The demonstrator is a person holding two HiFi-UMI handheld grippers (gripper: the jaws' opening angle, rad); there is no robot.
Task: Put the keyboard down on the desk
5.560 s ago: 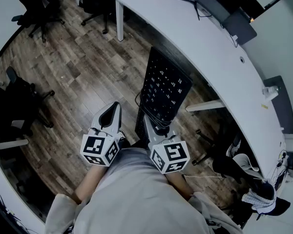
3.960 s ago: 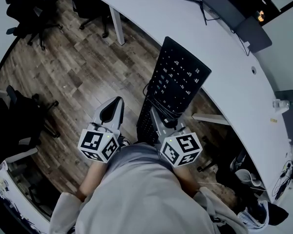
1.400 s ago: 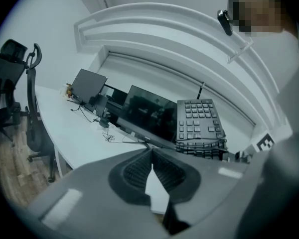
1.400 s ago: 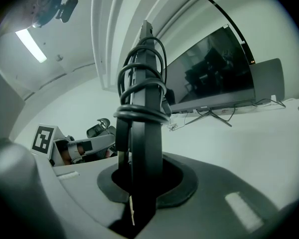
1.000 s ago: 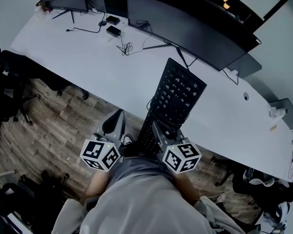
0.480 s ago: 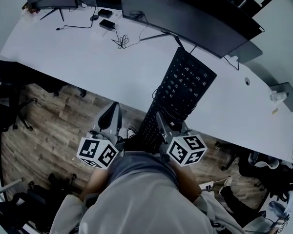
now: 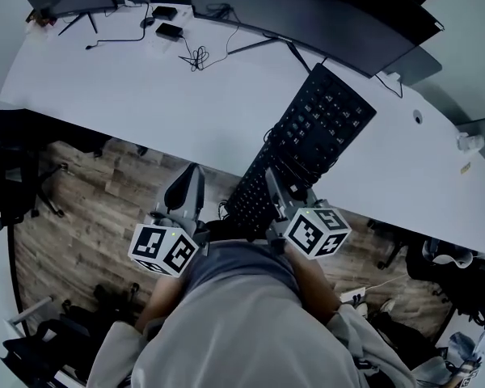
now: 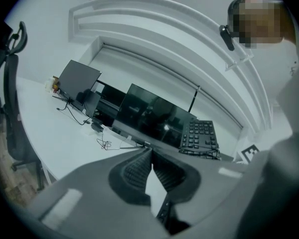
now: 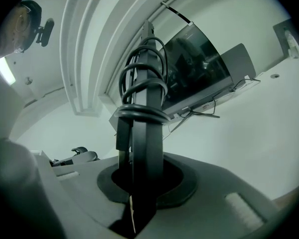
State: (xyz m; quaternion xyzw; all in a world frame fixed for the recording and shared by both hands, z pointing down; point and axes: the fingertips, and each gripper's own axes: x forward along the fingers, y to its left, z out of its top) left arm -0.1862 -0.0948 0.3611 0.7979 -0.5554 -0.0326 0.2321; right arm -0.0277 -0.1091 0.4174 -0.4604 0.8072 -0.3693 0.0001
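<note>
Keyboard (image 7: 322,129), clamped at its near end in the right gripper (image 7: 276,194), juts over the desk (image 7: 129,87) and seems not yet laid down. Left gripper (image 7: 190,188) has its jaws together, holding nothing.

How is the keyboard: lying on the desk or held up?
Held up: the right hand-held gripper clamps the keyboard at its near end, and it reaches out over the desk.

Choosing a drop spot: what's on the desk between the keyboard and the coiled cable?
Nothing: the head view shows bare desk between the keyboard and the coiled cable.
</note>
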